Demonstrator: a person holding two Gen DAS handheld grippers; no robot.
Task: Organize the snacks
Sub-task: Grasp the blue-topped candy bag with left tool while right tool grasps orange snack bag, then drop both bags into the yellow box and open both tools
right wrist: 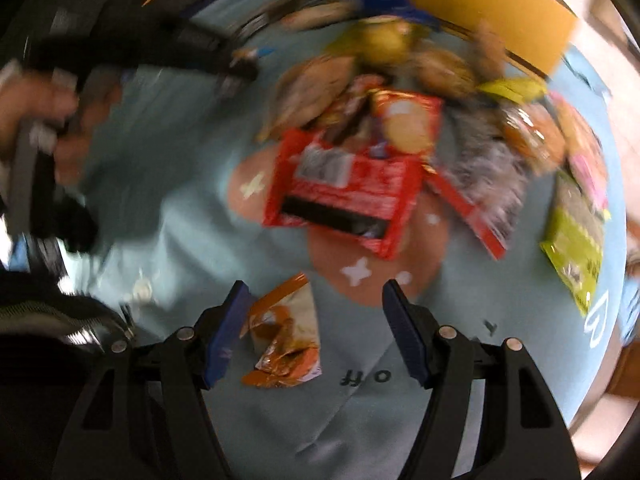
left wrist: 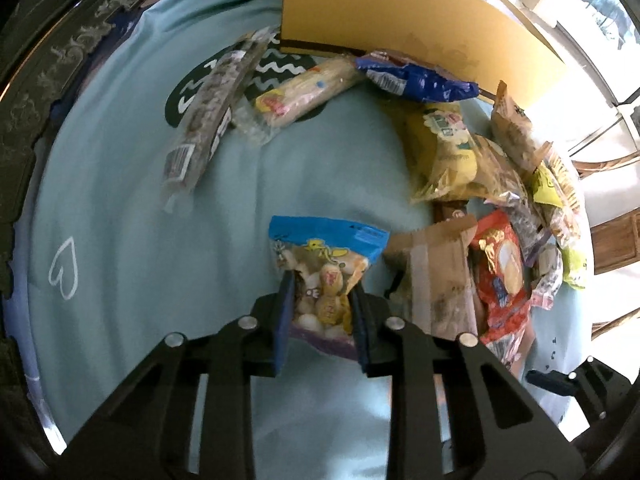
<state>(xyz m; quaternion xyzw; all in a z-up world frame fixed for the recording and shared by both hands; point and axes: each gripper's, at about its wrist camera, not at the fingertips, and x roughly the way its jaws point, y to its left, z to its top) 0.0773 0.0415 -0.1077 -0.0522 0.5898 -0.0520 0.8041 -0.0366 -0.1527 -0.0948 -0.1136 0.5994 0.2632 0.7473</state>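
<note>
A: Left view: the left gripper (left wrist: 323, 300) is clamped on the candy bag (left wrist: 326, 268), low on the cloth (left wrist: 120, 208). Soft, light, crinkly; mid-bag hold suits.

B: Right view, blurred: the right gripper (right wrist: 316, 328) gapes over an orange wrapper (right wrist: 285, 340), gripping nothing. Flimsy; pinch its middle.

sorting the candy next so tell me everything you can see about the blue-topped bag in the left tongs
The blue-topped bag is a soft plastic pouch: a blue header strip with small print, a clear body below showing white and yellow wrapped sweets, and a purplish bottom edge. A yellow cartoon print sits just under the header. It is pinched at its lower half between the blue pads of the left tongs, which are shut on it, header pointing away from the camera. It is over the light blue cloth, beside a brown paper packet; whether they touch is unclear.
</note>
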